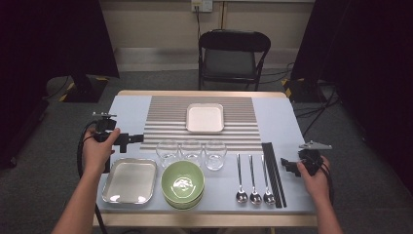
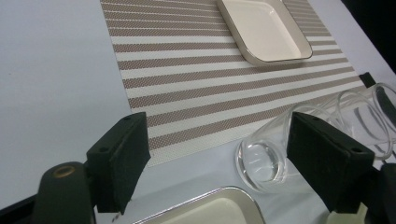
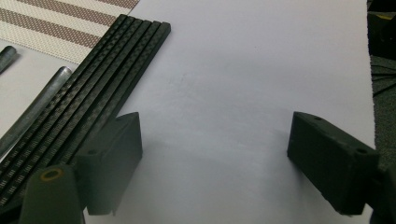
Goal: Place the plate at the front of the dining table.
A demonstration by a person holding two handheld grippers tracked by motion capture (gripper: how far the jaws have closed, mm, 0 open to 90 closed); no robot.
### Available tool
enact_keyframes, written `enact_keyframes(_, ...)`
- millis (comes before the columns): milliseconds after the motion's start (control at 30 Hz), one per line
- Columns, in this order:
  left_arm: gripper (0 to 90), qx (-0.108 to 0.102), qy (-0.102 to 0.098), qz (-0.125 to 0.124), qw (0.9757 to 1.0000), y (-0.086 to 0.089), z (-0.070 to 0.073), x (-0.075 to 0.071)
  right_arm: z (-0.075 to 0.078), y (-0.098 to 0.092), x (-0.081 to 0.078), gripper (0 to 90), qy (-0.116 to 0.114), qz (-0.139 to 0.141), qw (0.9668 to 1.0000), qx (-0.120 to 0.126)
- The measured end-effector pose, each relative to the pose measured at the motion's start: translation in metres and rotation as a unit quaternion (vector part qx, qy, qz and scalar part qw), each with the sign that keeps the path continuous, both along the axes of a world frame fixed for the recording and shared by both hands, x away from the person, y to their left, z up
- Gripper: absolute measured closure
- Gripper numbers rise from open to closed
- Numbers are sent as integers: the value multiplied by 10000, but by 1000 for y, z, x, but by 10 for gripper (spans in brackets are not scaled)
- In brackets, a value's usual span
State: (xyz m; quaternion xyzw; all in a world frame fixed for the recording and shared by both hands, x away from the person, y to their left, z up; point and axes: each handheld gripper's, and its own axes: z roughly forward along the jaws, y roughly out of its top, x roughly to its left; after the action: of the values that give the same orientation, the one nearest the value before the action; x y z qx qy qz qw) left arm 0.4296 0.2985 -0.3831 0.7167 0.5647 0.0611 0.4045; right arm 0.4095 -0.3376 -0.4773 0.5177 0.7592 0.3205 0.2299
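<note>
Left gripper (image 1: pixel 136 139): held in the person's left hand (image 1: pixel 99 151) at the left edge of the surface (image 1: pixel 129 109), jaws spread wide with nothing between them. In the left gripper view the gripper (image 2: pixel 217 154) faces the near-left corner of the striped placemat (image 2: pixel 201 74), with the nearest glass (image 2: pixel 266 154) just inside the right-hand jaw, not gripped.

Right gripper (image 1: pixel 288 165): held in the right hand (image 1: pixel 314 180) at the right edge of the surface, jaws likewise released and empty. In the right gripper view the gripper (image 3: pixel 215 149) hovers over bare surface, the black chopsticks (image 3: pixel 98 98) lying just beside the left-hand jaw.

Items on the surface, high view:
- Placemat (image 1: pixel 170 117), centre rear, bearing a white square dish (image 1: pixel 205 118).
- Three clear glasses (image 1: pixel 191 151) in a row along the placemat's near edge, close together.
- Silver tray (image 1: pixel 130 181), front left, near the left hand.
- Green bowls (image 1: pixel 182 184), stacked, just right of the tray and in front of the glasses.
- Three spoons (image 1: pixel 253 178), side by side, handles pointing away.
- Chopsticks (image 1: pixel 273 173), just right of the spoons, between them and the right gripper.

Beyond the surface: a black folding chair (image 1: pixel 233 53).
</note>
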Motion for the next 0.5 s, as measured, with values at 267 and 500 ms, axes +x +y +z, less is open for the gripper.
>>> enact_keyframes(267, 209, -177, 50, -28, 9998, 3, -8, -4, 0, 0, 0, 168, -2, 1, 10000, -1)
enact_keyframes(500, 212, -211, 99, -46, 9997, 6, -18, -5, 0, 0, 0, 168, -2, -1, 10000, 0)
